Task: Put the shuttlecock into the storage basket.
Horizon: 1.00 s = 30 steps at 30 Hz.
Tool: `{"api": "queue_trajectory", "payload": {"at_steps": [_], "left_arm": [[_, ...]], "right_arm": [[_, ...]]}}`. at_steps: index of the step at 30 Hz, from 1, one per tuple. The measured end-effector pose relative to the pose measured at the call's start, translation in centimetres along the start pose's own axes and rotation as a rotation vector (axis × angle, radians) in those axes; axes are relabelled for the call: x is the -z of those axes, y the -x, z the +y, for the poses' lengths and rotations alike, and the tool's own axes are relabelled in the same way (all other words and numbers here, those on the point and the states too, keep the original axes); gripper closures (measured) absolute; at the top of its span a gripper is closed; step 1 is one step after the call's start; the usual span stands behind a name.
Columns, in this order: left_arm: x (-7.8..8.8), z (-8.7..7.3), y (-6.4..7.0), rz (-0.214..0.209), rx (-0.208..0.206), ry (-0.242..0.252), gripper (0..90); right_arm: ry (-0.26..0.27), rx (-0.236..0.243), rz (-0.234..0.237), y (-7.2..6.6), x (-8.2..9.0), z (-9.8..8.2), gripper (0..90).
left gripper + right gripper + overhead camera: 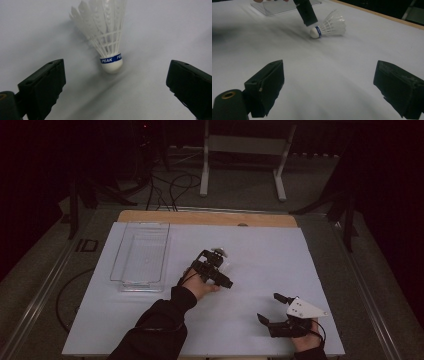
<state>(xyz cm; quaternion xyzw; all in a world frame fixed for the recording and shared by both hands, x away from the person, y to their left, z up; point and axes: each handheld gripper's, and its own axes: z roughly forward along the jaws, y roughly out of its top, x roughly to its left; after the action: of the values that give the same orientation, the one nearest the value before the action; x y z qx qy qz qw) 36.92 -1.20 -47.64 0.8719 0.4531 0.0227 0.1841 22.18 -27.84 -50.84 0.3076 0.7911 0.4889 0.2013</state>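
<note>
left claw (113,82) – wide apart | shuttlecock (105,32) – feather tips cut off

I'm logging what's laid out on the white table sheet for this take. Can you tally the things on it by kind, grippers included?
Shuttlecock, white feathers, blue band: 1
Clear tray: 1
Handheld grippers, left gripper and right gripper: 2
Total: 4

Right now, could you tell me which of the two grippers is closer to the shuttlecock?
The left gripper: it hangs open just over the shuttlecock at mid-table, while the right gripper rests open near the table's front edge, well away.
</note>
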Motion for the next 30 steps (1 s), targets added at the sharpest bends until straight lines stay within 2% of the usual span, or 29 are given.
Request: {"api": "queue_trajectory", "payload": {"at_steps": [5,6,8,10,13,17,20,22,24,28,30], "left_arm": [[-0.6,0.1,0.1,0.024,0.021,-0.016,8.8],[-0.8,0.0,0.3,0.044,0.011,-0.028,10.4],[-1.1,0.0,0.4,0.042,0.01,-0.043,13.9],[-1.3,0.0,0.4,0.057,0.01,-0.05,15.6],[-1.5,0.2,0.3,0.046,0.034,-0.038,23.8],[-1.8,0.3,0.3,0.037,0.04,-0.049,32.8],[-2.2,0.3,0.3,0.022,0.049,-0.055,35.5],[-2.2,0.4,0.2,0.031,0.046,-0.054,37.9],[-2.3,0.4,0.1,0.019,0.062,-0.053,40.6],[-2.6,0.4,0.2,0.028,0.056,-0.065,45.5],[-2.8,0.4,0.0,0.018,0.052,-0.074,47.6]], "right_arm": [[-0.004,0.0,0.0,-0.1,0.0,0.0,9.9],[-0.008,0.003,0.001,-0.1,-0.1,0.0,9.9],[-0.012,0.006,0.003,-0.1,-0.1,0.0,9.9],[-0.012,0.007,0.003,-0.1,-0.1,0.0,9.9],[-0.014,0.008,0.0,-0.1,-0.1,0.0,9.9],[-0.012,0.007,0.001,-0.1,-0.1,0.0,9.9],[-0.013,0.007,0.0,-0.1,-0.1,0.0,9.9],[-0.011,0.008,-0.001,-0.1,-0.1,0.0,9.9],[-0.012,0.007,-0.001,-0.1,-0.1,0.0,9.9],[-0.012,0.008,-0.004,-0.1,-0.1,0.0,9.9],[-0.012,0.007,-0.004,-0.1,-0.1,0.0,9.9]]}}
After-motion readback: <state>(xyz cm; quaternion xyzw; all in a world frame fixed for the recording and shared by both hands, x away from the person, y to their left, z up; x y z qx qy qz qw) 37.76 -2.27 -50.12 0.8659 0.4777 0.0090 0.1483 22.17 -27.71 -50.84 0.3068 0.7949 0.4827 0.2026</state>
